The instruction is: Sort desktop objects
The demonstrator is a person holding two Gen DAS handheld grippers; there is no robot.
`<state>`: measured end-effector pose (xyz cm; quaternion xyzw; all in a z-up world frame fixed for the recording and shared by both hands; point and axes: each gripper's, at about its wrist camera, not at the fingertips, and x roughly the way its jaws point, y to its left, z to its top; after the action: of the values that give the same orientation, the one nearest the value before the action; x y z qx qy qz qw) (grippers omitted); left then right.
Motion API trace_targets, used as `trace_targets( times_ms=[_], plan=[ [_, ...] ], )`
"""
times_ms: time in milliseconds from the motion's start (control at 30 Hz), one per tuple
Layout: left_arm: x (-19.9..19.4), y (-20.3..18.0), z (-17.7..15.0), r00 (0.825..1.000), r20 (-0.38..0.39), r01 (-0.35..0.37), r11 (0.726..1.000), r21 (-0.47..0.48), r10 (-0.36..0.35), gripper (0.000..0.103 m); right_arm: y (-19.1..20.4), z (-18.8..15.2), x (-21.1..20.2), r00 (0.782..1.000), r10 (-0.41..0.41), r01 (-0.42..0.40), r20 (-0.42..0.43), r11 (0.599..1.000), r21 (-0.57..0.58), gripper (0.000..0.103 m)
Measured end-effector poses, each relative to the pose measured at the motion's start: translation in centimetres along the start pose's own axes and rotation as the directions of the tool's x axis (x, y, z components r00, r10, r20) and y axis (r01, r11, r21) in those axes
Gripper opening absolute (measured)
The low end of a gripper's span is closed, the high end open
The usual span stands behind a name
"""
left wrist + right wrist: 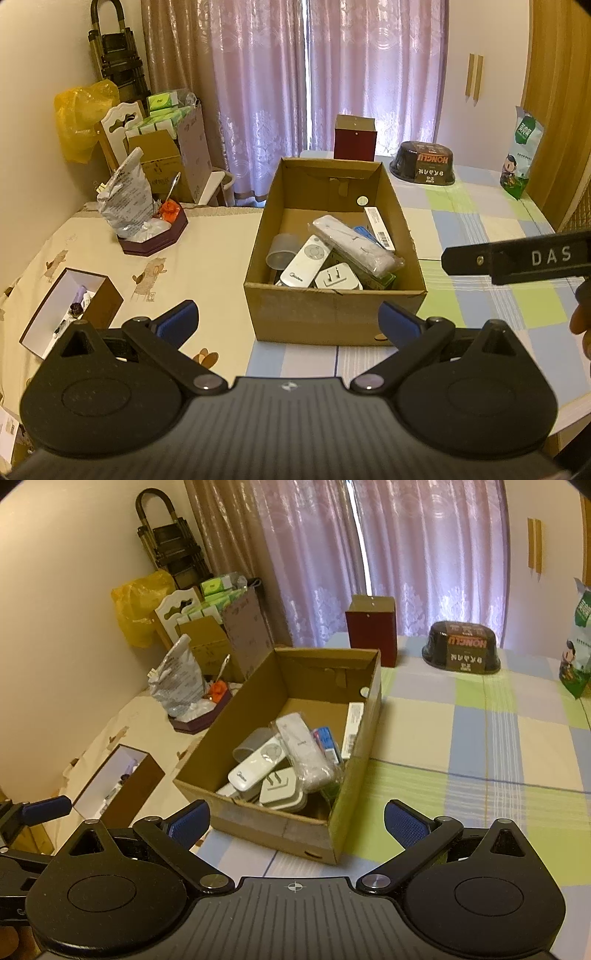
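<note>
Cardboard box (334,314) stands before both empty grippers.

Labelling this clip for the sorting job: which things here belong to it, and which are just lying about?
Job:
brown cardboard box
white remote control
white plug adapter
plastic-wrapped white remote

Lying about:
dark red box
black oval bowl
green-and-white snack bag

Remote control (306,261) and plug (338,279) lie in cardboard box (332,314).
</note>
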<state>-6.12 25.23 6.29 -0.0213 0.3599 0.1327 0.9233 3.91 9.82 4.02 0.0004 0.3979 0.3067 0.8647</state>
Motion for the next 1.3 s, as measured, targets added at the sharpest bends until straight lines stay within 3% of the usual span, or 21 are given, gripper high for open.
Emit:
trace_targets(
  times_ms=[733, 1300],
  plan=[
    [-1.8, -1.9, -1.5, 1.000, -0.018, 0.014, 1.000, -0.004, -0.014, 0.102, -0.4, -2.5, -3.3, 0.999, -0.035, 0.035, -0.013, 0.999, 0.002, 0.103],
    [-3.1, -0.7, -3.1, 0.999, -0.050, -0.003, 1.000, -0.009, 0.003, 0.102, 1.7, -4.2, -4.4, 0.999, -0.027, 0.027, -0.035, 0.999, -0.017, 0.103]
  ],
)
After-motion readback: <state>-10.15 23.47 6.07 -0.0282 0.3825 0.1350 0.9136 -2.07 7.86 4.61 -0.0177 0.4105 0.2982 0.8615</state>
